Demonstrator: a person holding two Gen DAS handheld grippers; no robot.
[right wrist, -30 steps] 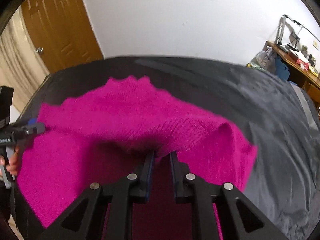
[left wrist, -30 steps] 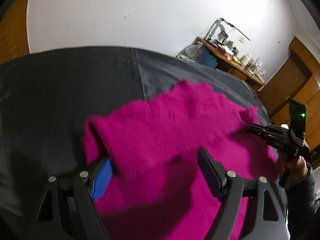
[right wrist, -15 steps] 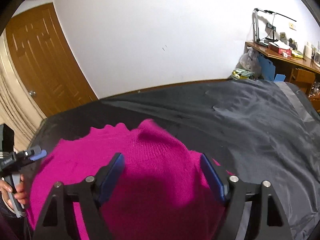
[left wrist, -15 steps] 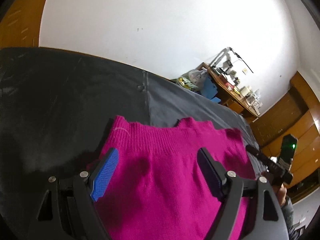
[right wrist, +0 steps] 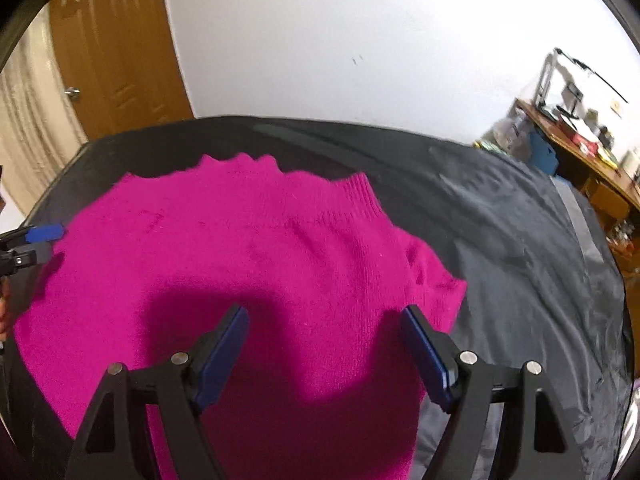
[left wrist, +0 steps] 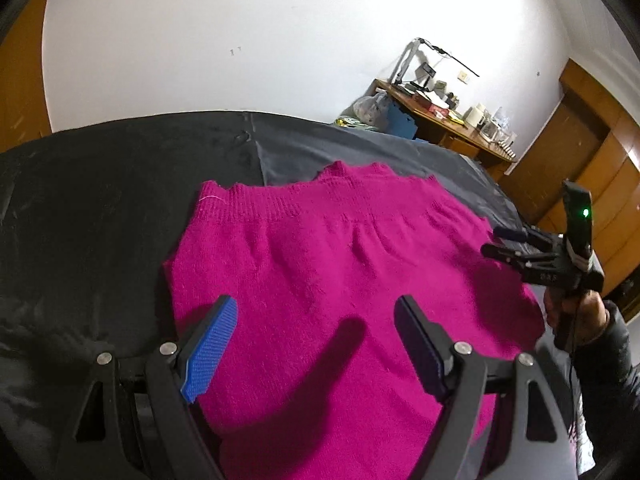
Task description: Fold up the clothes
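Sweater (left wrist: 340, 280) in magenta lies folded over on a dark bedspread (left wrist: 100, 200). Left gripper (left wrist: 316, 344) and right gripper (right wrist: 324, 348) hover released, empty; further folds likely remain.

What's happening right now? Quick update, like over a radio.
Left gripper open, right gripper open, both empty. Pink sweater lying folded on dark bedsheet. Nothing in the way.

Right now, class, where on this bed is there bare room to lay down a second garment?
Bare dark sheet lies to the right of the pink sweater and between its ribbed edge and the wall. The sweater fills the near middle.
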